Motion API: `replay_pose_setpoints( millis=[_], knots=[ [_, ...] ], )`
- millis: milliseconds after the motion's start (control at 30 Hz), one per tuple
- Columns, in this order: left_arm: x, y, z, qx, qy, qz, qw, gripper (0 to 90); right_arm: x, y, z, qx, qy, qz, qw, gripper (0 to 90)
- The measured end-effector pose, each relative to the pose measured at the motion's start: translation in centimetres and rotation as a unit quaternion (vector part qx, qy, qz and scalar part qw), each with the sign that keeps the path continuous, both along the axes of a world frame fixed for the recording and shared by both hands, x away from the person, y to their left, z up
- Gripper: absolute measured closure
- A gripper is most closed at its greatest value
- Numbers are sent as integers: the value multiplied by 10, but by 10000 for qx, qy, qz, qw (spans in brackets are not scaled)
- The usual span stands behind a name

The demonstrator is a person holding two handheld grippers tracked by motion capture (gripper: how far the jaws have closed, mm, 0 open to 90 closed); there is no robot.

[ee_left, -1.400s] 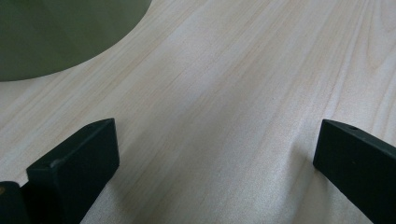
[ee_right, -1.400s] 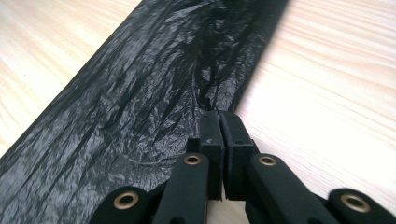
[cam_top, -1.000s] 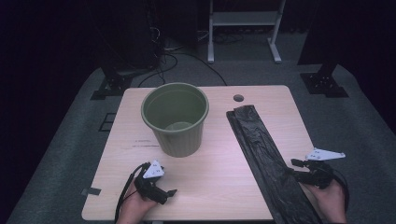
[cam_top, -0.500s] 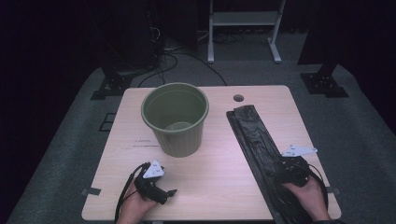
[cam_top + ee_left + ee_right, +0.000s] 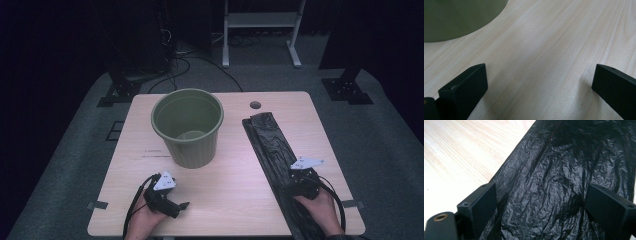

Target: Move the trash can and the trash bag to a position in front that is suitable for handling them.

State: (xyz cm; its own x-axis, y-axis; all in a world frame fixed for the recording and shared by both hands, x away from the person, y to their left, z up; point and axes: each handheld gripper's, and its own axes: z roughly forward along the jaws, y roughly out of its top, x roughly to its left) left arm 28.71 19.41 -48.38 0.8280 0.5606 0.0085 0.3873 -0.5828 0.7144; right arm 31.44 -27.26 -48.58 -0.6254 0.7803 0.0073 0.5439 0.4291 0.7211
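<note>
A green plastic bucket [image 5: 187,127] stands upright and empty on the wooden table [image 5: 225,190], left of centre. To its right lies a long folded black plastic bag [image 5: 270,145], reaching the front edge. My right gripper [image 5: 294,173] hovers over the bag's near part. In the right gripper view its jaws [image 5: 540,195] have just been opening and stand wide over the crinkled bag [image 5: 564,170], pressing on nothing. My left gripper [image 5: 183,205] rests at the front left, open over bare wood [image 5: 539,75], with the bucket's base [image 5: 456,17] ahead of it.
A small round hole [image 5: 255,105] is in the tabletop behind the bag. Bare wood lies between the bucket and the bag. Beyond the table are floor cables [image 5: 180,62], a white frame [image 5: 260,20] and black stand feet [image 5: 347,85].
My right hand has moved left from the table's right edge onto the black bag and sunk a little. The left hand has stayed where it was.
</note>
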Motion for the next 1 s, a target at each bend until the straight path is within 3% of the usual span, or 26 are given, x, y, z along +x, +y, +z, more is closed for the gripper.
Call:
replay_pose_setpoints(
  millis=[200,367,500,600,1000],
  knots=[
    [-1,4,5,-169,70,72,9998,0,-1,0,-1,39,-31,-45,10000,95],
    [-2,9,15,-251,126,158,9995,0,-2,0,-1,43,-33,-58,10000,96],
    [-2,15,23,-458,134,218,9986,0,-2,0,-1,44,-34,-58,10000,96],
    [-2,18,29,-464,130,234,9986,0,-2,0,-1,44,-34,-60,10000,96],
    [-3,31,64,-662,86,307,9973,0,-2,0,-1,45,-37,-62,10000,96]
  ],
)
